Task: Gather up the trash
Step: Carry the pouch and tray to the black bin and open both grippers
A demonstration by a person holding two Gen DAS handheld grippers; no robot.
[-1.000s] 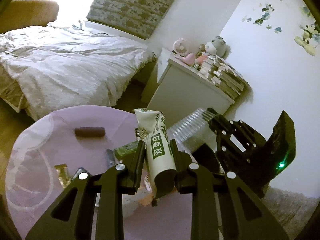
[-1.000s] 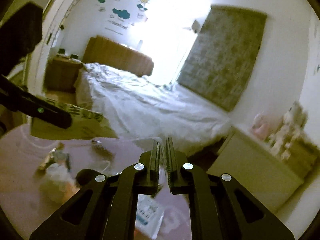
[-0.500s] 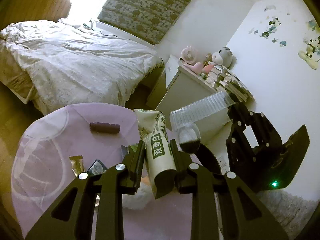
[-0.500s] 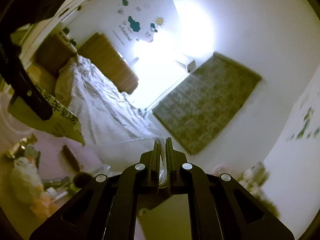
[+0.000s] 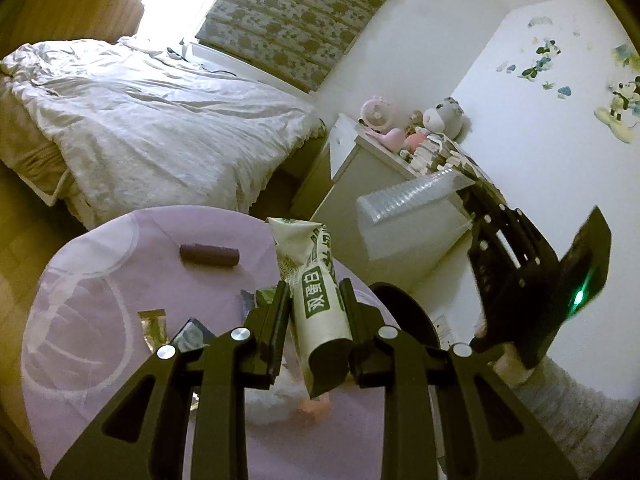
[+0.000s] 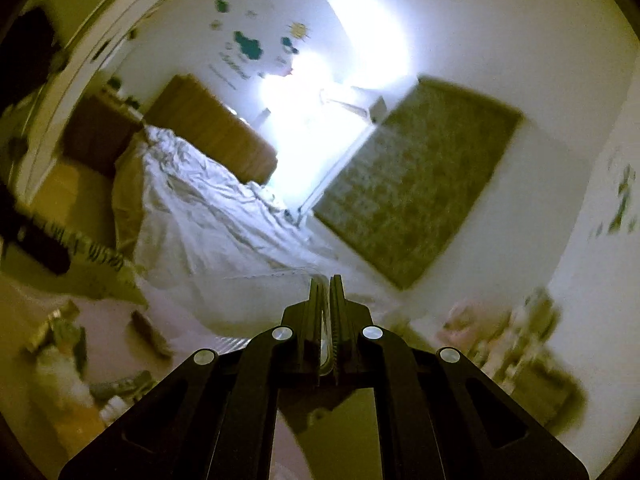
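A white-and-green milk carton [image 5: 318, 280] stands tilted between the fingers of my left gripper [image 5: 314, 292], which is shut on it above the round purple table [image 5: 100, 280]. In the left wrist view my right gripper [image 5: 466, 192] hangs at the right, shut on the rim of a clear ribbed plastic cup [image 5: 404, 208] that lies sideways in the air. From the right wrist view, the right gripper [image 6: 325, 280] pinches the thin clear cup wall [image 6: 264, 300]. The carton [image 6: 88, 256] shows blurred at the left there.
On the table lie a dark brown roll [image 5: 209, 255], small wrappers [image 5: 154, 322] and a white crumpled tissue [image 5: 272, 396]. A black round rim [image 5: 404, 312] sits beyond the table's right edge. A bed [image 5: 152, 120] and a white cabinet [image 5: 360, 168] with toys stand behind.
The right gripper has risen up and to the right with the cup, which now lies sideways higher in the air. The left gripper keeps its hold on the carton.
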